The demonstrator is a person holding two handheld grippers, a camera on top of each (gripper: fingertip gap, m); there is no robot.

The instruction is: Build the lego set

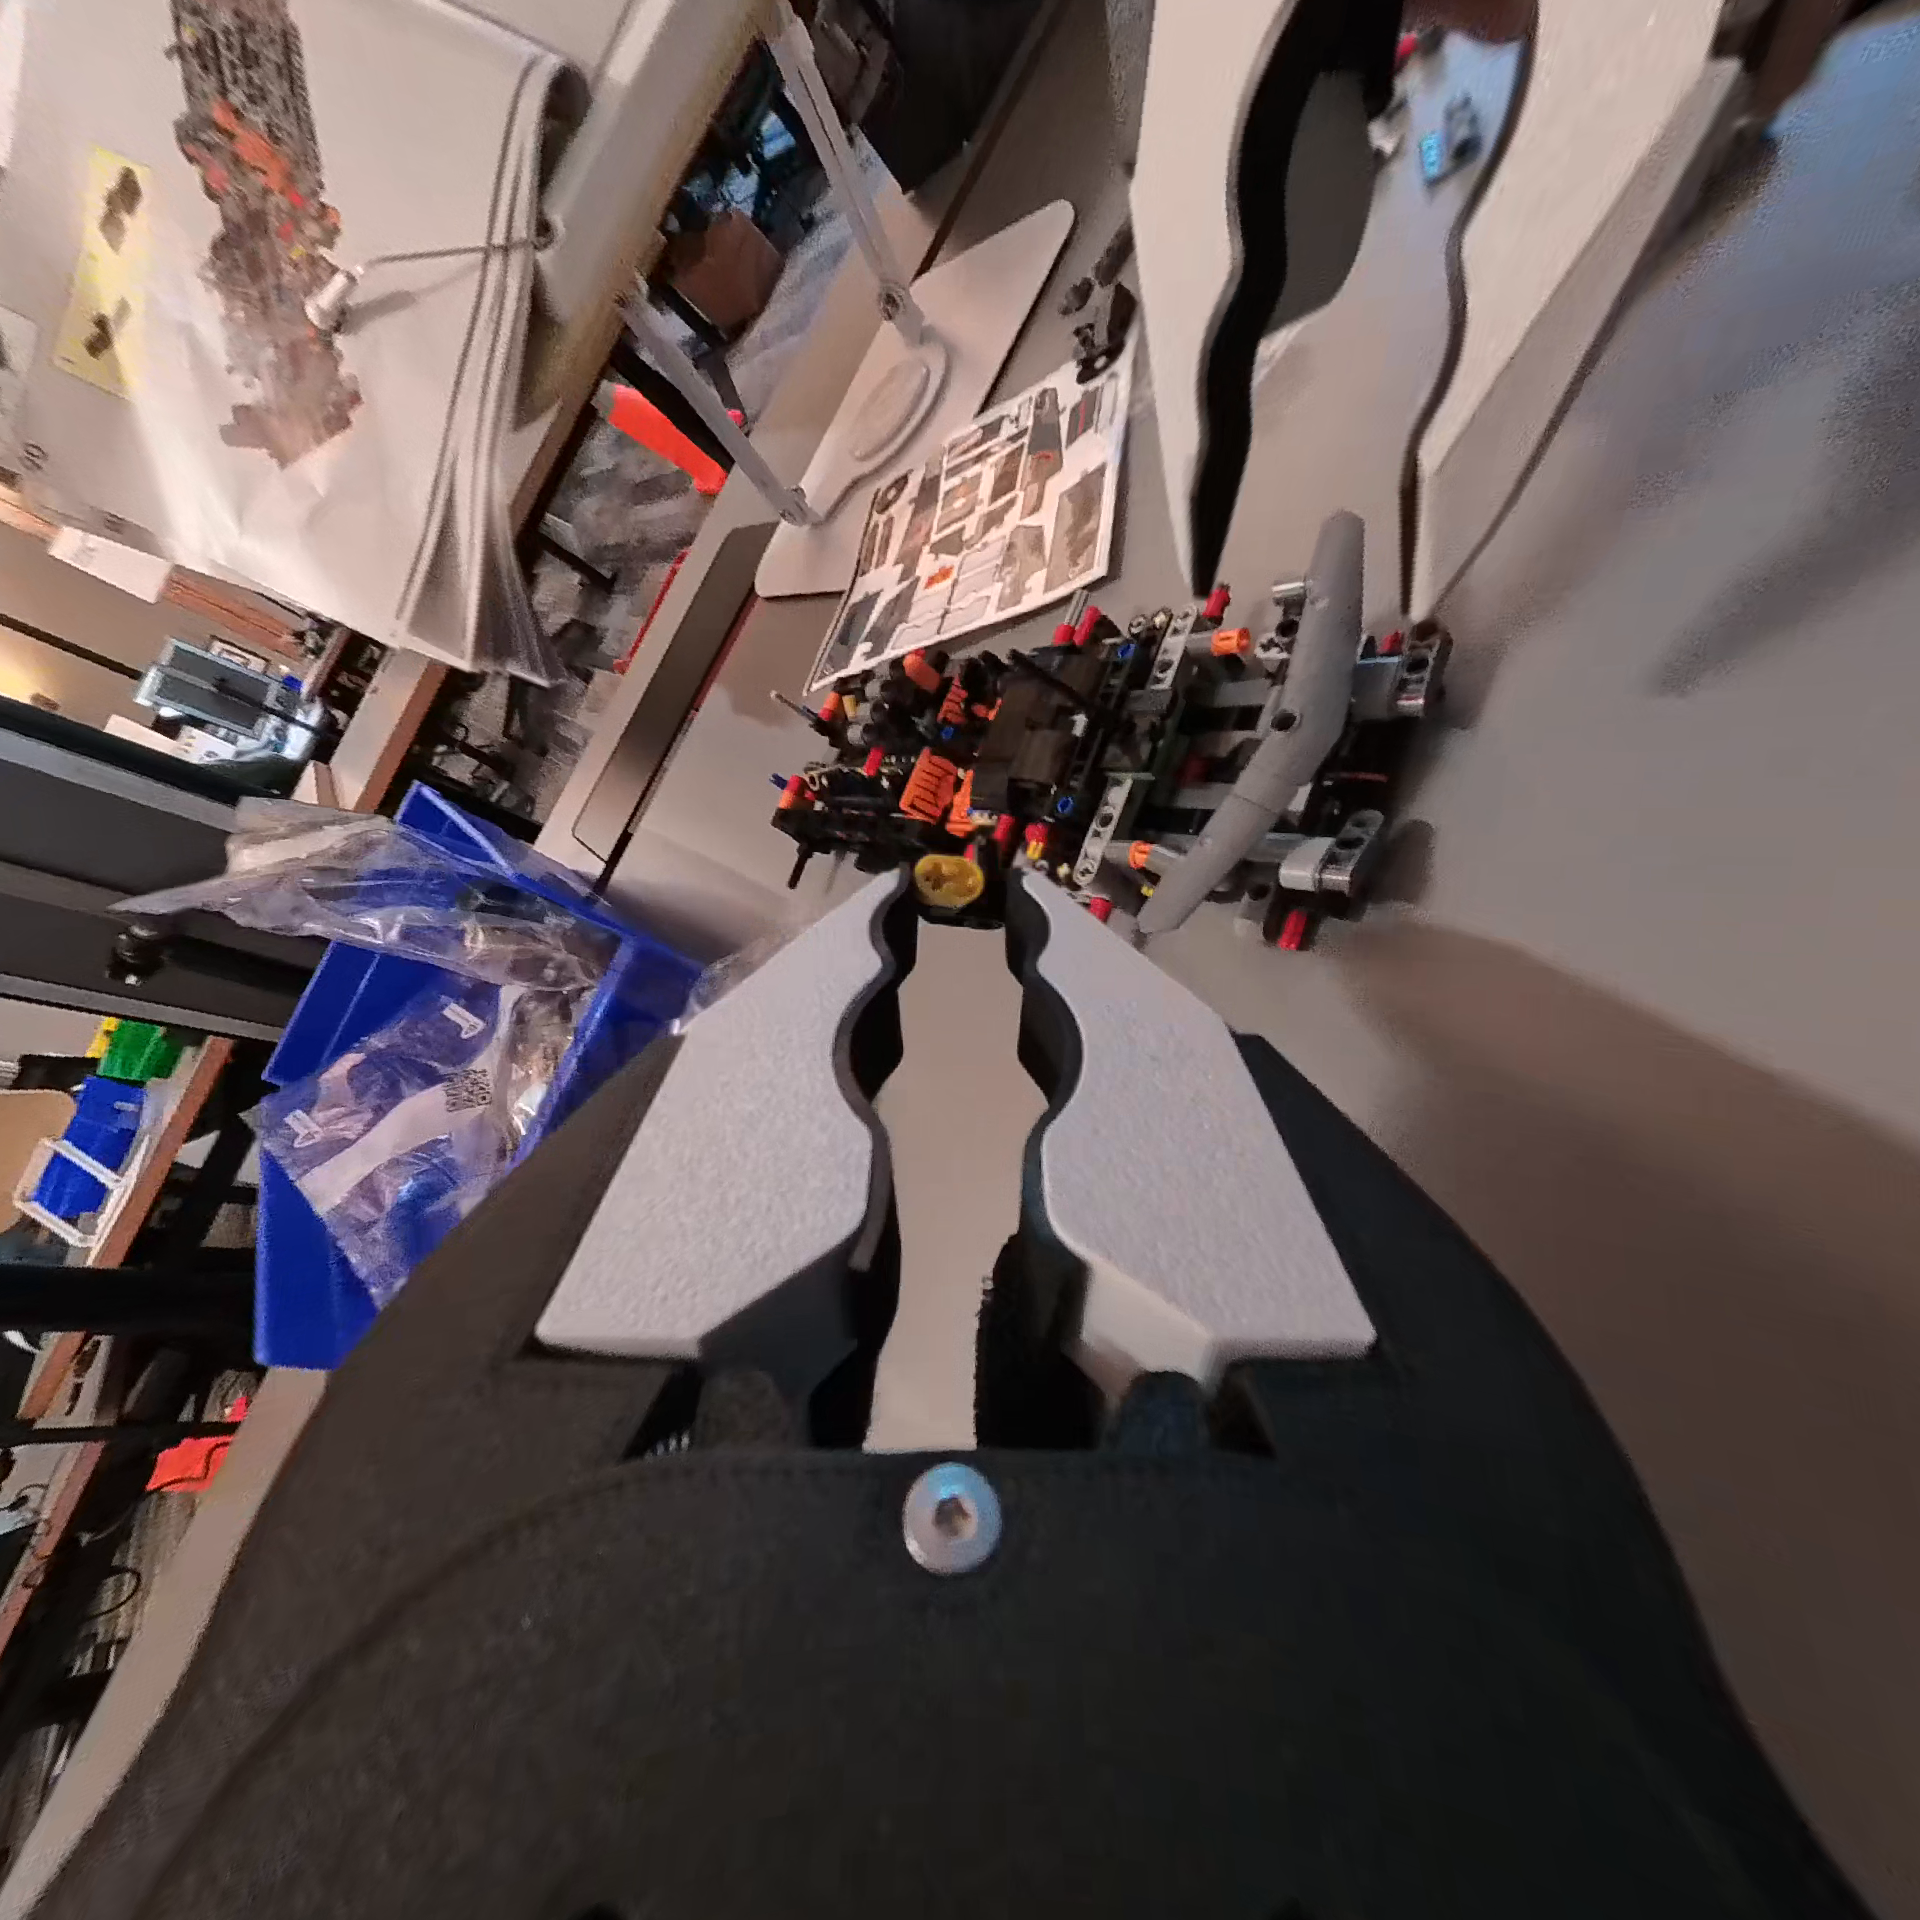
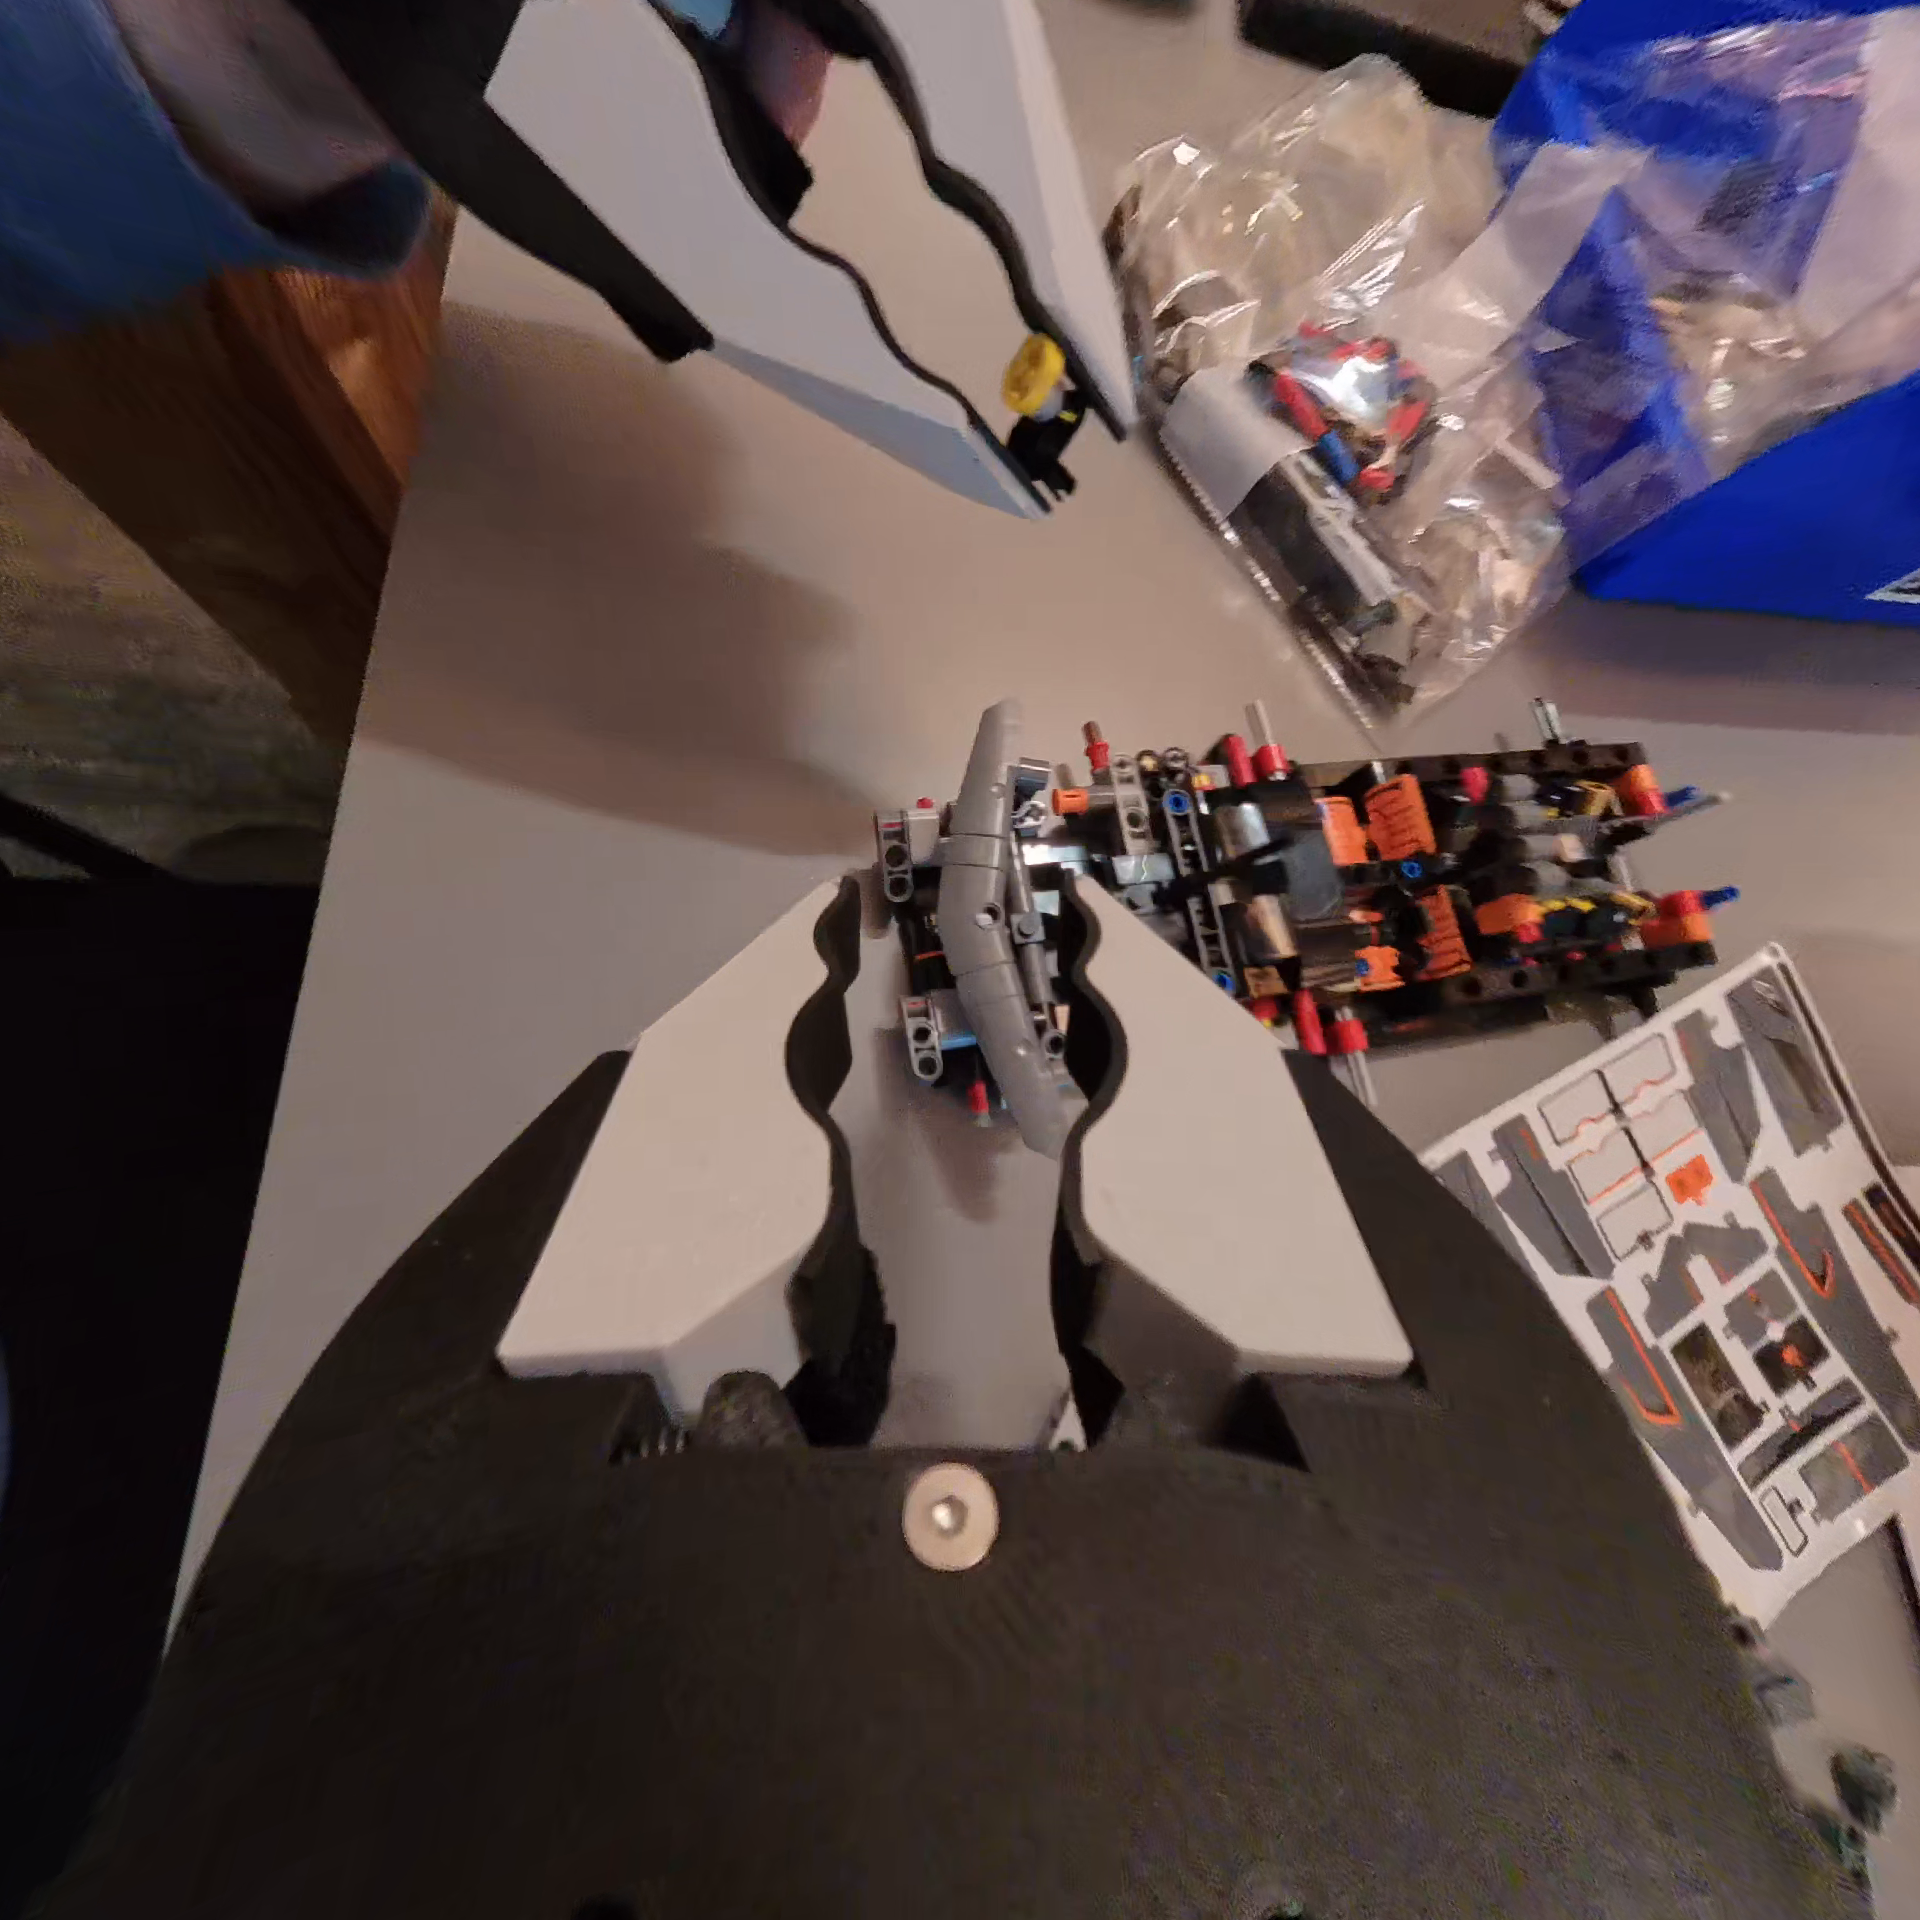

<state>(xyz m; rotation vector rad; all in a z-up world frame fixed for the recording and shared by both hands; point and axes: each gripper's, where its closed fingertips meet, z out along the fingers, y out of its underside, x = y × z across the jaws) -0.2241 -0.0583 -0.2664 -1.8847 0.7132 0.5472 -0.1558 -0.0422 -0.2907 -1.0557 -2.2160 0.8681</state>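
Our left gripper (image 1: pixel 951 883) pinches a small black piece with a yellow cap (image 1: pixel 948 881) (its lower half hidden between the fingertips), held above the grey table (image 1: pixel 1558 1039) near the lego chassis (image 1: pixel 1091 758). Our right gripper (image 2: pixel 961 888) hangs unclenched over the chassis's grey curved end (image 2: pixel 987 935), holding nothing. A sticker sheet (image 2: pixel 1704 1247) runs off-frame; the clear parts bags (image 2: pixel 1340 416) are blurred.

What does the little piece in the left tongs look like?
Find the long black-and-orange lego model on the grey table. Beside it hang the left tongs, pinching a small black piece with a yellow round cap. Nothing else nearby is yellow-topped.
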